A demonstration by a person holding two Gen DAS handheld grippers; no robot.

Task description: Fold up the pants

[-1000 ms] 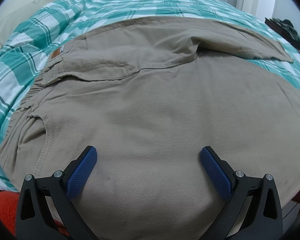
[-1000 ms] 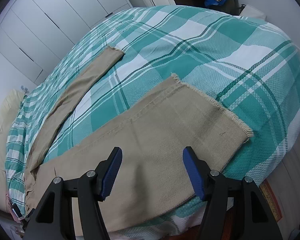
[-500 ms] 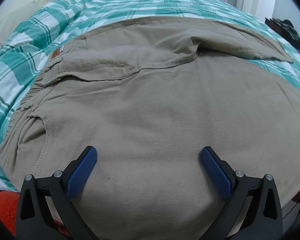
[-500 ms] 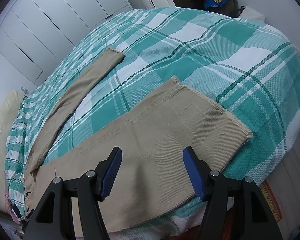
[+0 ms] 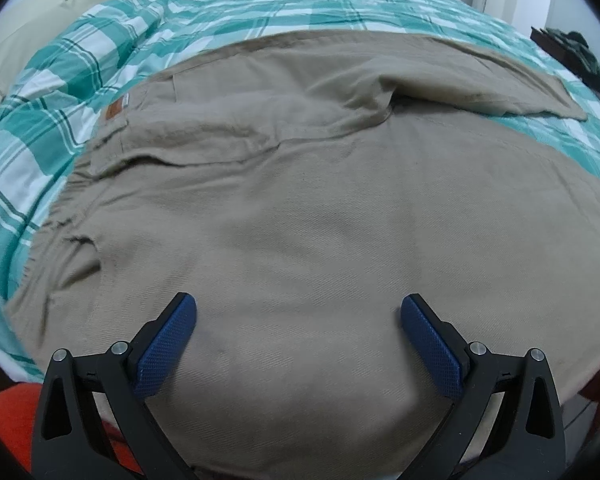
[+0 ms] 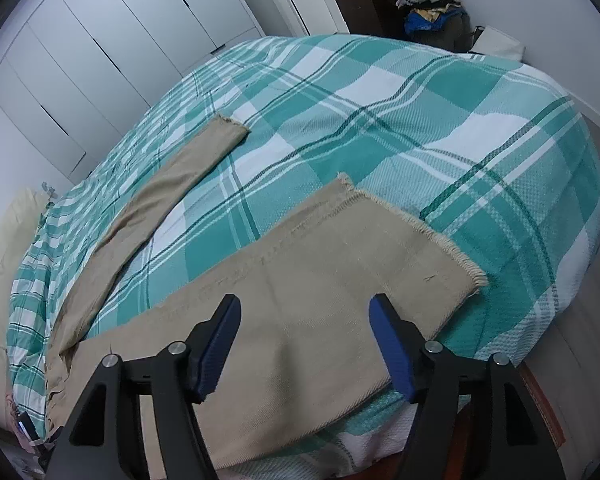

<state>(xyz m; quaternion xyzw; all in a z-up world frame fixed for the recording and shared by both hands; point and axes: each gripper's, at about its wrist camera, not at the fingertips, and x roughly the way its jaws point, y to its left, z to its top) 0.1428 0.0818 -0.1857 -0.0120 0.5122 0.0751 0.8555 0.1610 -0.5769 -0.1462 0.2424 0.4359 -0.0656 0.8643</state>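
Observation:
Khaki pants (image 5: 320, 216) lie spread flat on a bed with a teal and white plaid cover (image 5: 260, 12). In the left wrist view the waistband with an orange label (image 5: 114, 110) is at the left. My left gripper (image 5: 298, 320) is open, just above the seat and upper leg, holding nothing. In the right wrist view the near leg (image 6: 320, 280) ends in a frayed hem (image 6: 420, 224); the far leg (image 6: 172, 188) lies apart from it. My right gripper (image 6: 304, 320) is open above the near leg, empty.
A cream headboard (image 5: 24, 28) stands behind the bed. White wardrobe doors (image 6: 112, 44) line the far wall. A dark dresser piled with clothes (image 6: 412, 4) stands beyond the foot. The bed's near edge (image 6: 380, 436) drops to the floor below my right gripper.
My right gripper has tilted and risen a little, so more of the room shows. My left gripper has shifted slightly over the pants. Both stay open.

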